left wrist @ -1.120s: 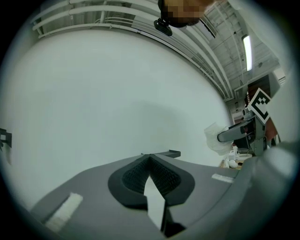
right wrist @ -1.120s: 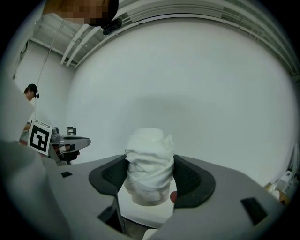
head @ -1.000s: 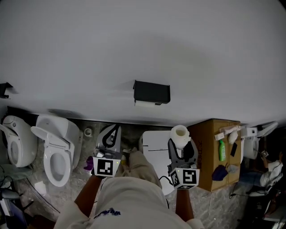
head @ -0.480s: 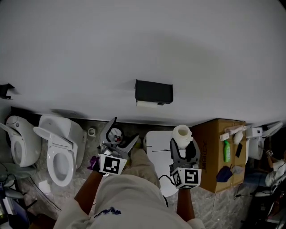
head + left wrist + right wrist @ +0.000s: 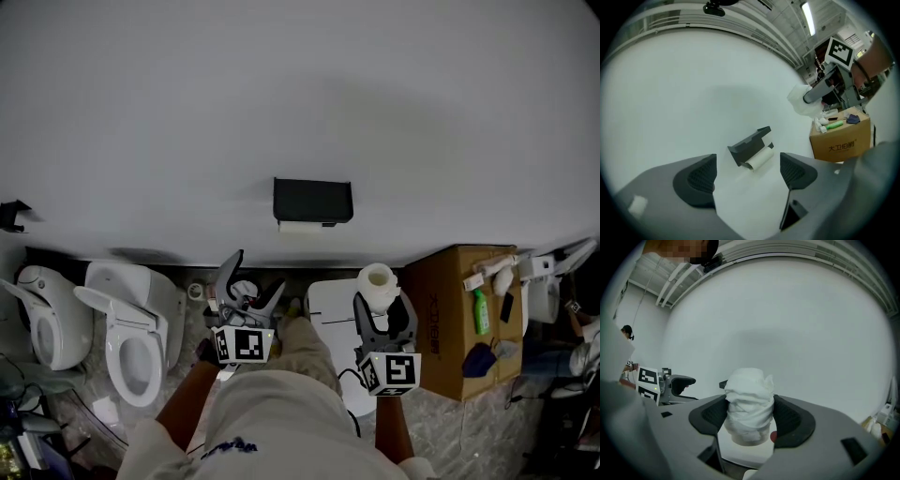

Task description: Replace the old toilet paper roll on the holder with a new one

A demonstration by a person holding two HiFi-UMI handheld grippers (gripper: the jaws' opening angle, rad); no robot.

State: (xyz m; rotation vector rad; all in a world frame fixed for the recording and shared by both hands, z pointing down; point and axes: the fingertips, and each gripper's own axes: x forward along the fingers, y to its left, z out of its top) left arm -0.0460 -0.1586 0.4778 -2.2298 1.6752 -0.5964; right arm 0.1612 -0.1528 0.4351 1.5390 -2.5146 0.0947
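Head view, holder: the black holder (image 5: 312, 199) is fixed to the white wall, with the old toilet paper roll (image 5: 300, 226) just under it.
Head view, left hand-held gripper (image 5: 255, 274): below the holder and well apart from it, jaws spread wide.
Head view, right hand-held gripper (image 5: 382, 302): to the right of the left one, carrying the new toilet paper roll (image 5: 378, 284) upright, core opening on top.
Head view, floor: a toilet (image 5: 131, 323) at left, a cardboard box (image 5: 441, 319) at right.
Left gripper view, jaws: they have just been opening and stand fully apart with nothing between the pads; the holder and old roll show beyond the gap, tilted in the frame.
Right gripper view, jaws: closed on the new roll, both pads pressing its crumpled white sides; the left hand-held gripper shows at the left edge.
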